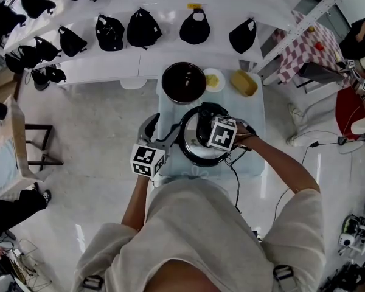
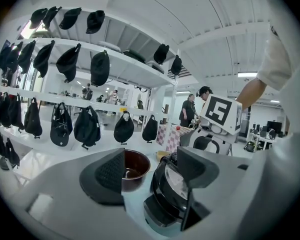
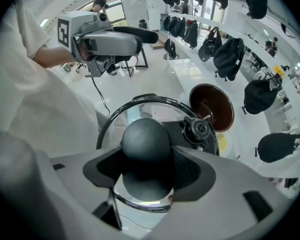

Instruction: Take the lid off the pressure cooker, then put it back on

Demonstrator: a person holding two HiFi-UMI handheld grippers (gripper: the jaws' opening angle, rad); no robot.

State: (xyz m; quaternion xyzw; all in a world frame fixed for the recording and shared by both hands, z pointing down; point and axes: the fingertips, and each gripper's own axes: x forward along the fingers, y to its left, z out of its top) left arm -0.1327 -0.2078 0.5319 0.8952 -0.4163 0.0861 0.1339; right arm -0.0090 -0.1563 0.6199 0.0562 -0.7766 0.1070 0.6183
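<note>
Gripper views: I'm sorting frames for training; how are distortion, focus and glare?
Left gripper view: fisheye bows the shelves, corners black. Right gripper view: same bowing, foreground soft, pale reflections on the lid glass.

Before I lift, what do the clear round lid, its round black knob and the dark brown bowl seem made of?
Clear round lid: likely glass, see-through, glossy reflections. Round black knob: probably plastic, matte, dull highlight. Dark brown bowl: glossy inside, ceramic or coated metal, unclear.

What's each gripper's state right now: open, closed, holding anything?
Left gripper: open, nothing between the pads.
Right gripper: closed on the lid knob of the pressure cooker.
</note>
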